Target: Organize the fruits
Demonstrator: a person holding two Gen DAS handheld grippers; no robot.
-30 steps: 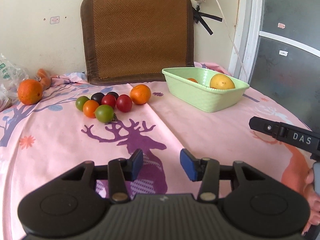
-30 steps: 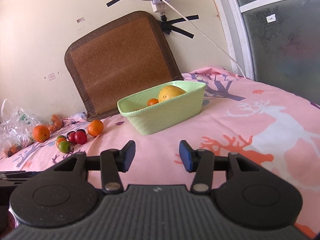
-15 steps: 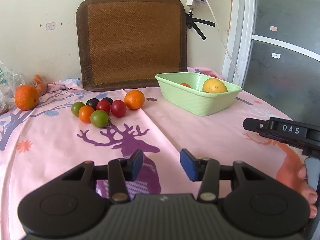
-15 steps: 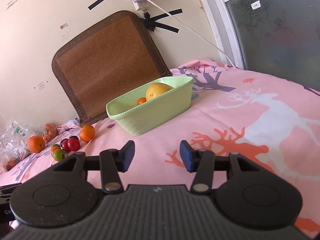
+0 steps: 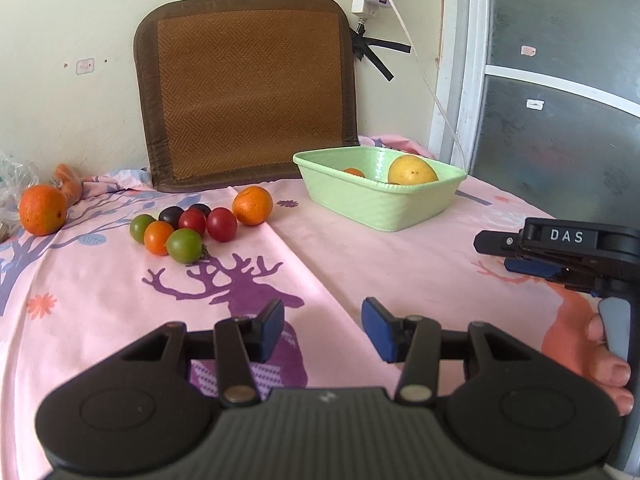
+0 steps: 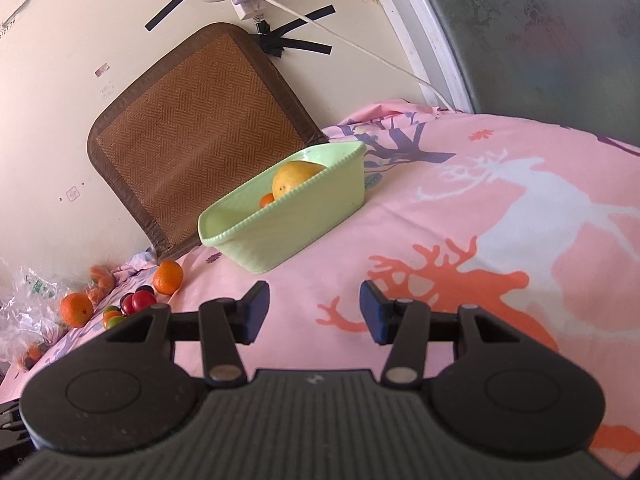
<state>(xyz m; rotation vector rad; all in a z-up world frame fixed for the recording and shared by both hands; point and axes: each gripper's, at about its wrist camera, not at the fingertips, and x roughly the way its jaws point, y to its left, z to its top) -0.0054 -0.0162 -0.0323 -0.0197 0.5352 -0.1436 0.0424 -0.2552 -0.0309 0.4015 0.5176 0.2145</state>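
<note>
Pink deer-print counter; both claws, left and right, gape wide, empty. Green basket ahead; tomatoes ahead-left.

I log: pale green basket; yellow fruit; orange tangerine; red, green, orange, dark purple tomatoes; pink tablecloth, purple deer print; brown herringbone mat.

Right gripper over pink deer-print cloth, jaws apart, nothing between pads. Green basket ahead of claw, slightly left; yellow fruit and small orange fruit inside. Far left of claw: orange, second orange, cluster of small tomatoes. Woven mat leans on wall behind basket.
</note>
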